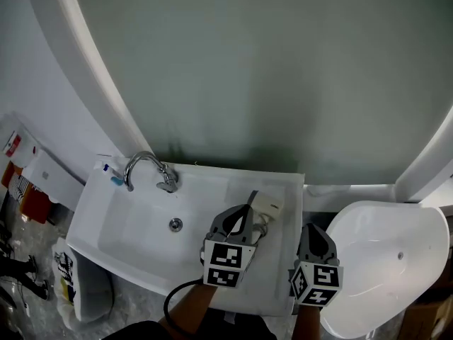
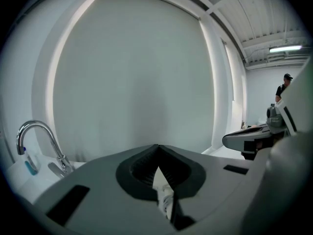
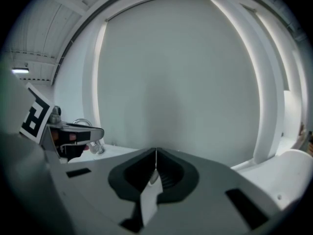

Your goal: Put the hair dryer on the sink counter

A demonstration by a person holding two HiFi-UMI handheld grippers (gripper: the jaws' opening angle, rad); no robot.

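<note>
A small white hair dryer (image 1: 267, 204) lies on the flat right side of the white sink counter (image 1: 287, 261), next to the basin. My left gripper (image 1: 251, 198) hovers over that spot with its tips right at the dryer's near edge. Its jaws meet tip to tip in the left gripper view (image 2: 158, 148), and only a white sliver shows through the gap below them. My right gripper (image 1: 311, 228) hangs by the counter's right edge, also shut (image 3: 156, 153), with nothing between its jaws.
A chrome faucet (image 1: 145, 165) stands at the basin's back left above the drain (image 1: 175, 224). A white toilet (image 1: 389, 261) sits close on the right. A white bin (image 1: 85, 289) and clutter lie on the floor at the left. A tall grey panel rises behind.
</note>
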